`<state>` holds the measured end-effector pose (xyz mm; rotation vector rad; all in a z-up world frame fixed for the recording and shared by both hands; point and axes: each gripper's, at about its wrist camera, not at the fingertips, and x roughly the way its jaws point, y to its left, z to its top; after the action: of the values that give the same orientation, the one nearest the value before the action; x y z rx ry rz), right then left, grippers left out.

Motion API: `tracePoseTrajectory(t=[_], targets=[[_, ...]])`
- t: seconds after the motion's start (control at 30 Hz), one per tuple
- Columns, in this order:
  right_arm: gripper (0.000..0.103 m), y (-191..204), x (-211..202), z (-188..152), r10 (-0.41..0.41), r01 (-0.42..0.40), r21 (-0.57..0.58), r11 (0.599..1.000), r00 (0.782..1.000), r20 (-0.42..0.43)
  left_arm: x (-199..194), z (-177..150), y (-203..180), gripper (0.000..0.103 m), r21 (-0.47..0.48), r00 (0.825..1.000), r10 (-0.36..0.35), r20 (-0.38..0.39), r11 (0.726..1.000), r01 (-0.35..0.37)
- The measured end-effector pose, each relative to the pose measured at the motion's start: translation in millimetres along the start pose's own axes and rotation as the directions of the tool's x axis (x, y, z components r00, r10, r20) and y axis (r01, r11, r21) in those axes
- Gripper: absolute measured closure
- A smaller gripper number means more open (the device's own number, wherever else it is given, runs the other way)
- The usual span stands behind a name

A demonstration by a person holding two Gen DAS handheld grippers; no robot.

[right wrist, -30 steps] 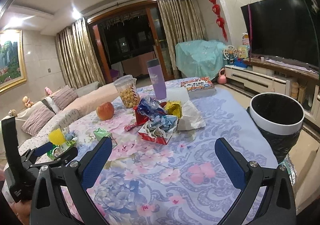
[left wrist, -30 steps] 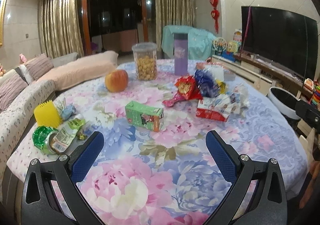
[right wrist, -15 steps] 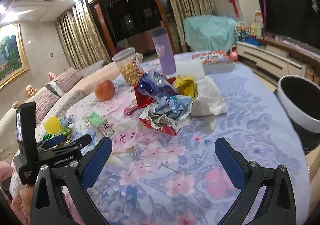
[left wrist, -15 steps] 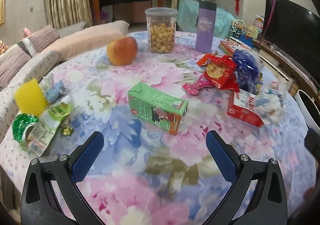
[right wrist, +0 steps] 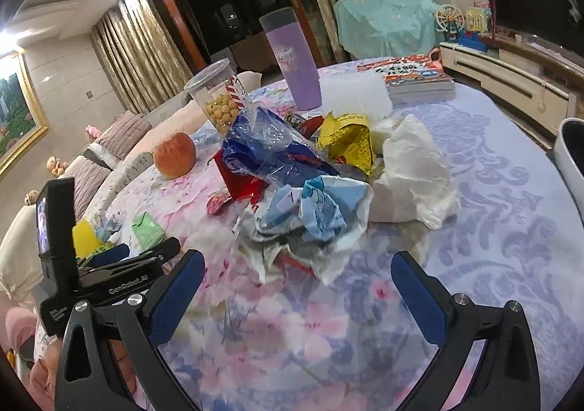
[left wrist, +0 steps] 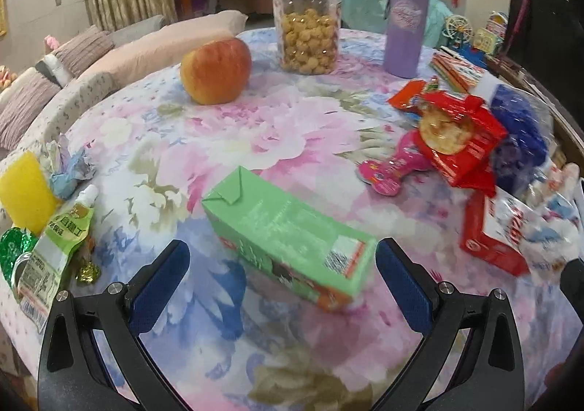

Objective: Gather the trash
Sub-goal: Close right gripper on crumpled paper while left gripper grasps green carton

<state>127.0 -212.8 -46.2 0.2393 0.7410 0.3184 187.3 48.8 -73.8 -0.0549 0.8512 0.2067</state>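
Landmark: we take the green carton (left wrist: pixel 288 239), lying flat on the worktop (left wrist: pixel 255 126).
Left gripper (left wrist: pixel 279 276): spread, flanking its near end.
Right gripper (right wrist: pixel 297 296): spread, facing the wrapper heap (right wrist: pixel 310 206) right of the green carton.
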Motion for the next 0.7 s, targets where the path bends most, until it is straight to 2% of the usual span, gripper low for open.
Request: tracePoseTrajectory(t=[0.07,0.13,0.2,0.23,0.27,0.33,0.4,0.47,0.6,0.7], targets=[[0.002,-0.6,2.8,1.0,0.000,0.000,0.004,1.000,1.000,0.004,5.0,2.8,2.2,0.001,-0.006,1.000,0.021,0.001,1.000,-0.021],[0.006,-0.5,5.7,1.7,0.003,-0.003,0.000,1.000,1.000,0.005,9.1,3.1,6.3,0.012,-0.018,1.000,0.014,-0.008,1.000,-0.014],[0.017,-0.6,9.9,3.2,-0.003,0.003,-0.007,1.000,1.000,-0.003,14.5,1.5,9.2,0.039,-0.030,0.999,-0.005,-0.035,1.000,0.004],[0.028,-2.5,10.8,2.3,-0.006,0.006,-0.003,1.000,1.000,-0.007,15.6,0.2,10.4,0.046,-0.033,0.999,-0.016,-0.041,0.999,0.015],[0.037,-3.9,12.7,2.2,-0.002,0.002,0.003,1.000,1.000,-0.013,14.9,-0.8,11.4,0.048,-0.036,0.999,-0.025,-0.040,0.999,0.024],[0.050,-8.2,13.8,0.5,0.007,-0.006,0.020,1.000,1.000,-0.022,10.2,-2.9,11.8,0.052,-0.032,0.999,-0.036,-0.026,0.999,0.035],[0.055,-9.4,10.2,-0.2,0.008,-0.008,0.023,1.000,1.000,-0.009,3.8,-7.0,11.4,0.062,-0.023,0.998,-0.054,-0.014,0.998,0.054],[0.067,-10.4,3.2,-0.5,0.018,-0.018,0.024,1.000,1.000,0.005,-4.1,-12.5,10.7,0.066,-0.018,0.997,-0.080,-0.003,0.997,0.079],[0.078,-12.8,-12.3,-3.1,0.028,-0.028,0.022,0.999,0.999,0.023,-25.6,-26.8,2.2,0.070,0.024,0.990,-0.140,0.022,0.990,0.140],[0.079,-18.4,-21.1,-7.6,0.029,-0.030,0.031,0.999,0.999,0.026,-45.7,-37.4,-8.4,0.071,0.073,0.982,-0.181,0.047,0.982,0.177]])
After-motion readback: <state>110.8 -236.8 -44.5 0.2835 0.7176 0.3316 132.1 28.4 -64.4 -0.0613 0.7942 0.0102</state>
